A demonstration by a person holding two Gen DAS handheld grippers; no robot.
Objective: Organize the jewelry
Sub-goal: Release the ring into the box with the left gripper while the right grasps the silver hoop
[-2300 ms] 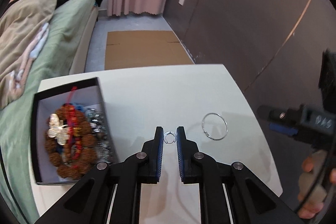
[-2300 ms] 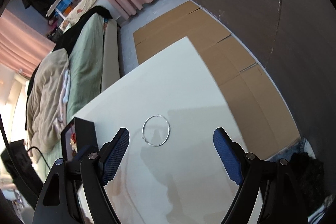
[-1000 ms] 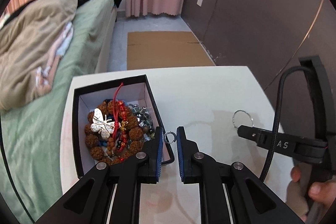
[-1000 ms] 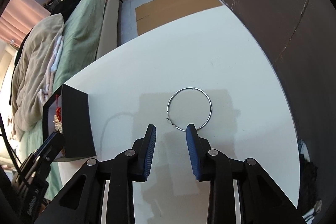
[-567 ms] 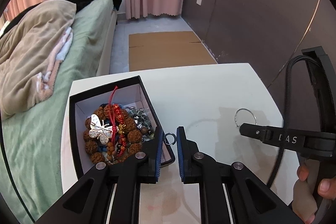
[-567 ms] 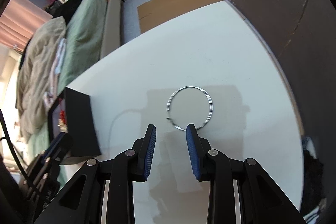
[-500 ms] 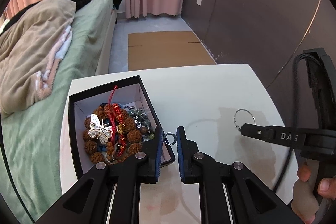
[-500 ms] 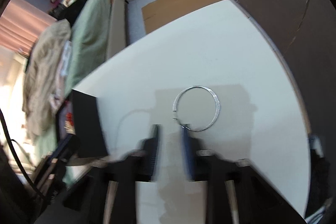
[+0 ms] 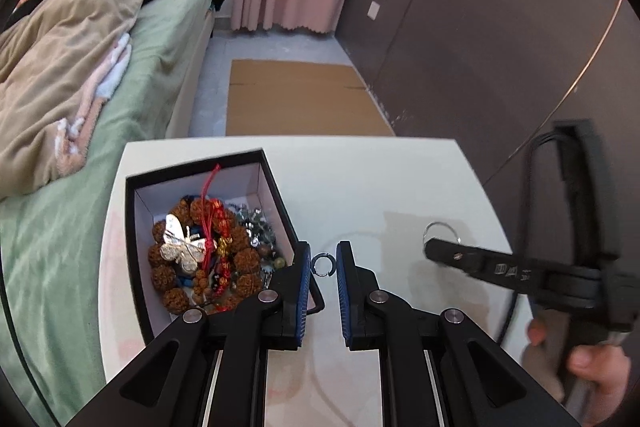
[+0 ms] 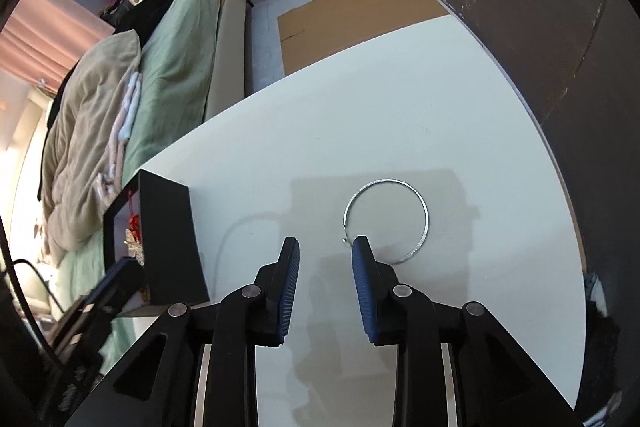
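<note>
Fingers of the left gripper (image 9: 323, 264) are pinching a small silver ring (image 9: 323, 264) between their blue pads, holding it just beside the near right corner of the black jewelry box (image 9: 277, 188), which is sitting on the white table (image 9: 360, 183) with a brown bead bracelet (image 9: 240, 261) and a silver butterfly piece (image 9: 182, 245) inside. Over on the right, the right gripper (image 10: 325, 246) is standing partly open with nothing between its pads, its right fingertip (image 10: 359, 245) meeting the near edge of a large silver hoop (image 10: 425, 215) lying flat on the table.
</note>
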